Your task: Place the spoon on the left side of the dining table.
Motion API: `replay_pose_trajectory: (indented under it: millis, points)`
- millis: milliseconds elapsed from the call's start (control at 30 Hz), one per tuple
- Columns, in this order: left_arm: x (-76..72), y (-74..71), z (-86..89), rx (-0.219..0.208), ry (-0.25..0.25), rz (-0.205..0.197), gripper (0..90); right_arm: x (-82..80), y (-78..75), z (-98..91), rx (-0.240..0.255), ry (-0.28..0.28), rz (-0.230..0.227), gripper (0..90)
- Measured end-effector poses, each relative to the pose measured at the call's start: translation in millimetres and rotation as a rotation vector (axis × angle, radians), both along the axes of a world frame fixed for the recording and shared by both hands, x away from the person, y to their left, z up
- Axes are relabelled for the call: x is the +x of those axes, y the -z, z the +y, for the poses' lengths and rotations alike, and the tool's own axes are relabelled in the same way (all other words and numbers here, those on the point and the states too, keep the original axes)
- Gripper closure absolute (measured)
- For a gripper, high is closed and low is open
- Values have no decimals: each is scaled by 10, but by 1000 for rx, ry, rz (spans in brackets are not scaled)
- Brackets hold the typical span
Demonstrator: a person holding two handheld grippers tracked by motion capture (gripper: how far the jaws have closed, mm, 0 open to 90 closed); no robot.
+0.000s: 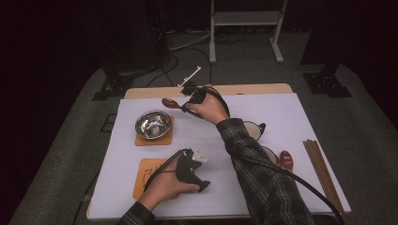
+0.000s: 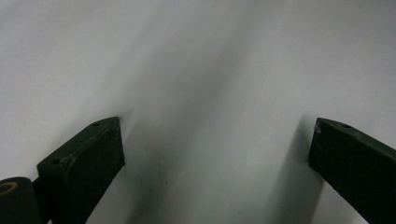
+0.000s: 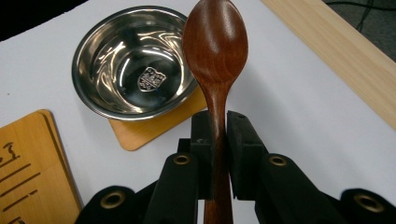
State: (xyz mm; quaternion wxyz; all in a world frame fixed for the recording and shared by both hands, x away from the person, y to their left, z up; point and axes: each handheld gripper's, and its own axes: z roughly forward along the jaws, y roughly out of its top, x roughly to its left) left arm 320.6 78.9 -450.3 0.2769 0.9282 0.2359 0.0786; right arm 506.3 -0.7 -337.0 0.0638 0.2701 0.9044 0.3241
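Dark reddish-brown wooden spoon (image 3: pixel 215 60) clamped by its handle in the right gripper (image 3: pixel 217 123), bowl raised beside the shiny steel bowl (image 3: pixel 135 60) on its square wooden coaster (image 3: pixel 140 133) — glossy grain plain in the right gripper view, a mere dark oval from above (image 1: pixel 170 102). Left gripper (image 2: pixel 215 140) gaping wide, empty, over white table cover (image 2: pixel 210 56).

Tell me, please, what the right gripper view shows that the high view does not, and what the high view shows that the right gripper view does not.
Right gripper view alone: the crest stamped inside the steel bowl, and the pads pressing the wooden spoon by its handle.

High view alone: the left gripper resting over a wooden board, the chopsticks at the table's right edge, and a second spoon beside the sleeve.

Both: the right gripper, its spoon, the bowl on its wooden coaster, and the white cloth.
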Motion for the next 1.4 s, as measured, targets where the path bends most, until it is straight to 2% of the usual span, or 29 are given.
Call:
replay_pose_trajectory:
  millis: [133, 433, 733, 967, 1100, 1267, 1400]
  points:
    - [1, 1, -1, 0, 2, 1, 20, -7, 38, 68, 3, -18, 12, 807]
    - [2, 1, -1, 0, 3, 2, 20, -21, 155, 249, -25, -67, 20, 807]
    - [4, 0, -1, 2, 5, -2, 20, -57, 253, 372, -5, -108, 43, 806]
    - [6, 0, -1, 3, 7, -5, 20, -72, 329, 489, -18, -136, 48, 806]
    - [8, -3, 1, 7, 10, -4, 20, -89, 380, 572, -40, -147, 44, 806]
    - [7, -3, 1, 6, 9, -4, 20, -87, 386, 611, -13, -152, 57, 806]
    - [6, -2, -1, 4, 8, -4, 21, -69, 409, 611, -15, -148, 54, 806]
